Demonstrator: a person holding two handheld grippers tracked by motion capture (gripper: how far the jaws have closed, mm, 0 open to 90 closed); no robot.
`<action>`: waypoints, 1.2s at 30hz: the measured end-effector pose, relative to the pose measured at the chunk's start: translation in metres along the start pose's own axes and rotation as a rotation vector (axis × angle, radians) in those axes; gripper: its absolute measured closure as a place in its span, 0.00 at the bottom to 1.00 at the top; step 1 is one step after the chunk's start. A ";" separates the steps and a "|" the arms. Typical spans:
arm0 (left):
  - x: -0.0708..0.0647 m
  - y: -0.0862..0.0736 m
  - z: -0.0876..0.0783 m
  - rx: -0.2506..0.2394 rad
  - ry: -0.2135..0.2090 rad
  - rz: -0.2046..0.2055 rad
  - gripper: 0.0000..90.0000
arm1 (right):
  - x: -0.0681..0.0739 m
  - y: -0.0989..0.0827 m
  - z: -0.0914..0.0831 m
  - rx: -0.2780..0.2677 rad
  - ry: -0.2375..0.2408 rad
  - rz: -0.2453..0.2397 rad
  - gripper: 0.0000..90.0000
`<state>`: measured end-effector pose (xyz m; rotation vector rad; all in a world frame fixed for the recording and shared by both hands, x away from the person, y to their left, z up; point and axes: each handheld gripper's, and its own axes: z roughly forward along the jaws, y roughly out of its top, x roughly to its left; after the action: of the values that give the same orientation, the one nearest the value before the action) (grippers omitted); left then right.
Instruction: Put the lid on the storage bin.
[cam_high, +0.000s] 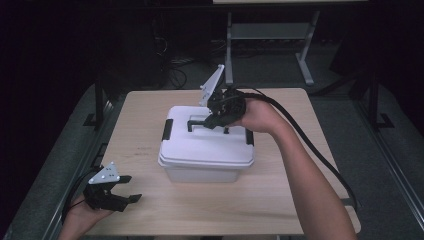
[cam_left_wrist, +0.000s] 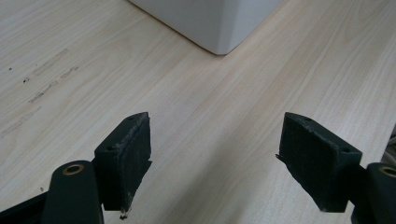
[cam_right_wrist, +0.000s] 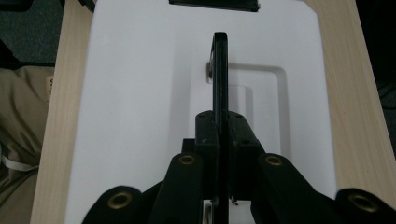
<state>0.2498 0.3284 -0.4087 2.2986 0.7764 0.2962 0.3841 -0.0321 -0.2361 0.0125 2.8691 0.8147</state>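
Note:
A white plastic box with a flat lid stands in the middle of the wooden table. Its black carry handle is raised on edge above the lid. My right gripper reaches over the lid from the right and is shut on that handle. In the right gripper view the thin handle runs straight up between the closed jaws of my right gripper, over the white lid. My left gripper rests open near the table's front left corner. Bare wood lies between its pads, and the box corner is ahead.
Black latches sit at the lid's left end and right end. A grey table frame stands behind the table on the dark floor. The right gripper's cable trails over the table's right side.

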 end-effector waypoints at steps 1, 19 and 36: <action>0.000 0.000 0.000 -0.002 -0.001 -0.002 0.28 | -0.001 0.001 0.002 -0.012 0.005 0.006 0.94; 0.000 0.000 0.001 -0.007 -0.003 -0.004 0.27 | -0.010 0.003 0.032 0.019 0.035 0.006 0.94; 0.000 -0.001 0.000 -0.011 -0.001 -0.006 0.27 | -0.017 0.002 0.045 0.029 0.041 0.007 0.94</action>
<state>0.2493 0.3294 -0.4089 2.2851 0.7793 0.2960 0.4080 -0.0076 -0.2707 0.0092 2.9206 0.7833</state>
